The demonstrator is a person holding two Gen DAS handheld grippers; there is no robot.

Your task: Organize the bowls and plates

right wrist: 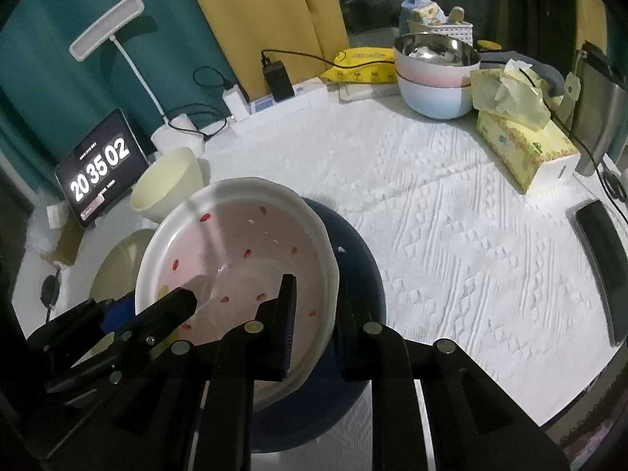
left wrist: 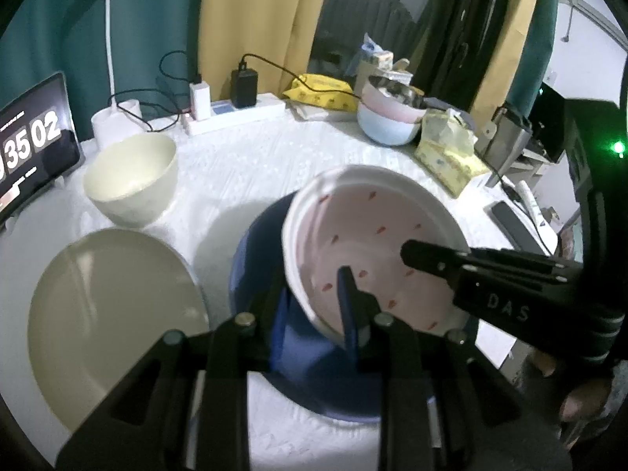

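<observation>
A white deep plate with red spots (left wrist: 369, 235) (right wrist: 235, 251) hangs tilted above a dark blue plate (left wrist: 255, 259) (right wrist: 353, 259) on the table. My left gripper (left wrist: 314, 310) is shut on the spotted plate's near rim, one finger inside and one under it. My right gripper (right wrist: 318, 314) is shut on the same plate's rim from the other side; its finger (left wrist: 431, 255) shows in the left wrist view. A beige plate (left wrist: 114, 314) (right wrist: 114, 263) lies to the left. A cream bowl (left wrist: 133, 180) (right wrist: 168, 184) stands behind it.
Stacked pink and blue bowls with a steel bowl on top (left wrist: 388, 117) (right wrist: 435, 74) stand at the back right, beside a tissue box (right wrist: 522, 145). A tablet clock (right wrist: 98, 165), a lamp base (left wrist: 114, 121), a power strip (left wrist: 243, 114) and a phone (right wrist: 600, 259) ring the white cloth (right wrist: 451, 235).
</observation>
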